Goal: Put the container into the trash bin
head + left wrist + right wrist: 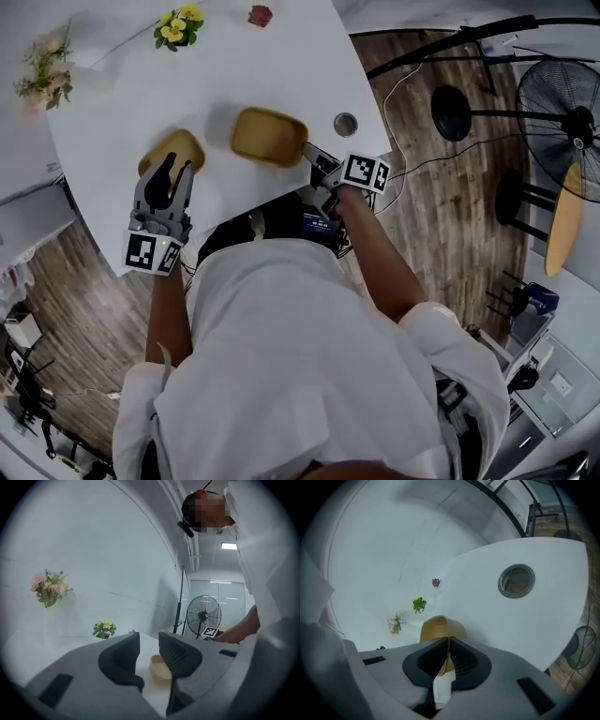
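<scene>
White table [281, 66] with yellow flowers [178, 26] at its far edge, pink flowers [42, 70] far left, a small red thing [260, 15], perhaps a flower. Fan [562, 103] at right.

Two shallow tan containers [269, 136] are sitting by the white tabletop's [122, 112] near edge; three small flower sprigs [178, 26] are standing along its far edge.

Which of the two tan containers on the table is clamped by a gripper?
The container nearer the round hole: the right gripper is shut on its rim. The other container lies at the open left gripper, not clamped.
</scene>
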{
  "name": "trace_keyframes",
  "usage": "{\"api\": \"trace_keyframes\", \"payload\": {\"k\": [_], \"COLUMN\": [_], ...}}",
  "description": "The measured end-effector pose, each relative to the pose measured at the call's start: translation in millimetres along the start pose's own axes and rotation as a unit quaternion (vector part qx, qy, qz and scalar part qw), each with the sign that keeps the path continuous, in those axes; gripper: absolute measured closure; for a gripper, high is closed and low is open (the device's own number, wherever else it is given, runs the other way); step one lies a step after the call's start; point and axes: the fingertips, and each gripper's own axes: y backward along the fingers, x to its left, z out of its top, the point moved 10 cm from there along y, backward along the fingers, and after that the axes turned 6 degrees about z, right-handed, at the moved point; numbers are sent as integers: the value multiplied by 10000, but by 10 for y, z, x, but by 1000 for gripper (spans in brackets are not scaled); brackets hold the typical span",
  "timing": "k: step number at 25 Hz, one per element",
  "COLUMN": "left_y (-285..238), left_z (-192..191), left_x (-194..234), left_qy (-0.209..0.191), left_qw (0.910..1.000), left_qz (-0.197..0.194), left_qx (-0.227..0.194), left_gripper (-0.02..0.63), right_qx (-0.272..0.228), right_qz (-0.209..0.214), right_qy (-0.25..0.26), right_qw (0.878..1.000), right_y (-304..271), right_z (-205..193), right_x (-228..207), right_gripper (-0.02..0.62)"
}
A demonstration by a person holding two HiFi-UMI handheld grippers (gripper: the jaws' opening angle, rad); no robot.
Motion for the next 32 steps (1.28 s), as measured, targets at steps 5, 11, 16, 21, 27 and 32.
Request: {"api": "trace_keyframes", "payload": {"k": [5,11,16,21,27,32], "left_y": [9,-2,-34,-308,-504,-734], "left_z": [99,231,322,311,327,313], "left_x": [-8,-82,-332,-678,-1186,-1647], "left_qy": [-184,-392,-457,-561,-605,-616], "left_qw": [9988,9936,9844,9685,9469,9273], "left_qz": [-436,-1018,-1648,-2386,-3119,-3667], "left_qx": [-113,-301,-417,-430,-494,-437], "left_gripper": [476,477,484,486,493,502], "right_qx": [-403,-1202,-1961,-2665,-3386,-3976], "right_qz": [22,-51,6,-38,-225,-407], "right_qy": [297,612,498,476,328,173], "right_qw": [9987,9909,9793,9627,9401,9165], "right_y": [188,576,1066,1539,2196,2740], "right_z": [-97,-289,-553,-792,-1178,-1392], "right_x": [225,420,500,513,468,373], "right_gripper": [554,554,554,554,554,554]}}
